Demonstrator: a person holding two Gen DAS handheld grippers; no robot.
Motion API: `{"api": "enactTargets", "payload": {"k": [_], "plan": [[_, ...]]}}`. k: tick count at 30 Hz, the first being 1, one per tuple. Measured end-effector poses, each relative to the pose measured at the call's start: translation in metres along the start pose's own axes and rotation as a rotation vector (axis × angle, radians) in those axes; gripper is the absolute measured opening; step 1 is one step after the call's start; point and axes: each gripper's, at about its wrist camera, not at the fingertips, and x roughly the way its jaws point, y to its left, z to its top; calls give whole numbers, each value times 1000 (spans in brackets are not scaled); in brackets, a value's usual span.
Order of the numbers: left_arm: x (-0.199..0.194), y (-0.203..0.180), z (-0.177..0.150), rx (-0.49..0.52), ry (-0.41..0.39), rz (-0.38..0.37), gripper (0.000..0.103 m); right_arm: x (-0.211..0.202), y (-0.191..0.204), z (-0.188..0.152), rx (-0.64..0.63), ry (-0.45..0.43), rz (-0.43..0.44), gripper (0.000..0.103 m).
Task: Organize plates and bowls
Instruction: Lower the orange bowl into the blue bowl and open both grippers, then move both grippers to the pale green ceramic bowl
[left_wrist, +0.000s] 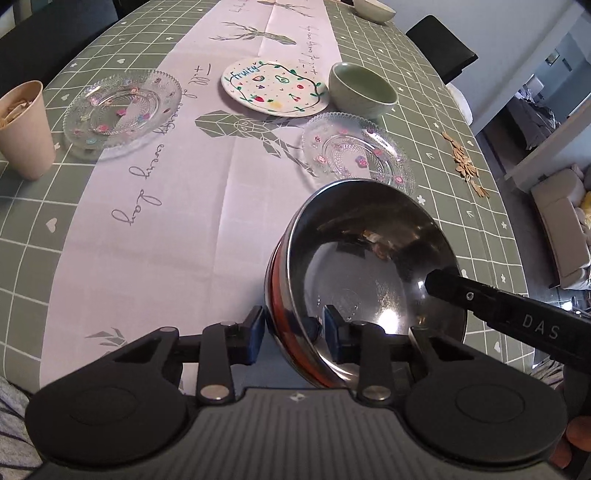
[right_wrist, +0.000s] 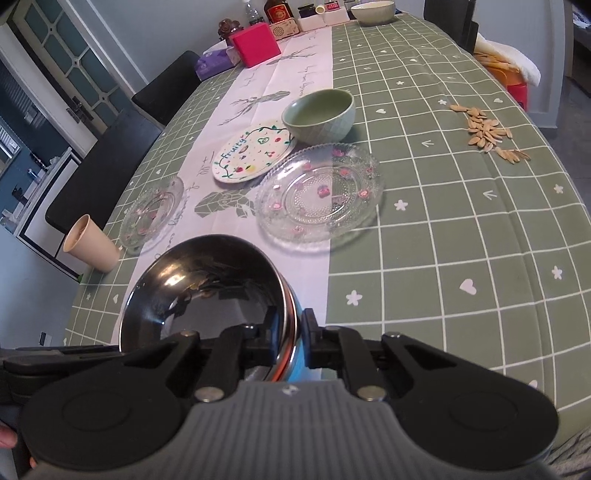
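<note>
A steel bowl (left_wrist: 369, 266) with a red-orange outer wall hangs tilted above the table runner. My right gripper (right_wrist: 290, 339) is shut on its rim (right_wrist: 288, 295), one pad inside, one outside; in the left wrist view its black finger (left_wrist: 443, 286) reaches into the bowl from the right. My left gripper (left_wrist: 295, 332) straddles the bowl's near wall, with both pads close to it and thin gaps showing, so it is open. On the table lie a green bowl (left_wrist: 362, 88), a white "fruity" plate (left_wrist: 275, 86) and two glass plates (left_wrist: 122, 110) (left_wrist: 358, 153).
A paper cup (left_wrist: 24, 129) stands at the table's left edge. Loose seeds (left_wrist: 463, 162) lie on the green cloth at the right. A white bowl (right_wrist: 371, 11), a pink box (right_wrist: 255, 44) and bottles stand at the far end. Dark chairs (right_wrist: 122, 155) line the left side.
</note>
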Motion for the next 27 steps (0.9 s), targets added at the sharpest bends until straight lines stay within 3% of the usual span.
{"api": "enactTargets", "payload": {"k": [4,6,8,9,11,14,18,25,27], "plan": [[1,-6,3,50,-15,18,38,2,-3,5,6,3,-3,10],[-5,-10,1,97,-68,69,49,2,-5,5,16,13,7,13],[-11,-12,1,119,-120,136,72,-1,-5,5,14,6,-5,22],[-14,-12,2,121,-140,157,73,-3,-6,5,16,1,-13,32],[-21,-9,6,118,-147,160,74,-6,-8,7,28,-12,-11,38],[-33,-7,14,109,-162,142,74,-12,-10,13,55,-17,2,38],[-49,-9,33,133,-205,144,76,-21,-10,32,60,-56,6,46],[-62,-14,93,148,-266,167,79,-31,-18,84,103,-143,6,47],[-65,-14,112,150,-274,158,79,-33,-23,101,111,-163,-2,51]]}}
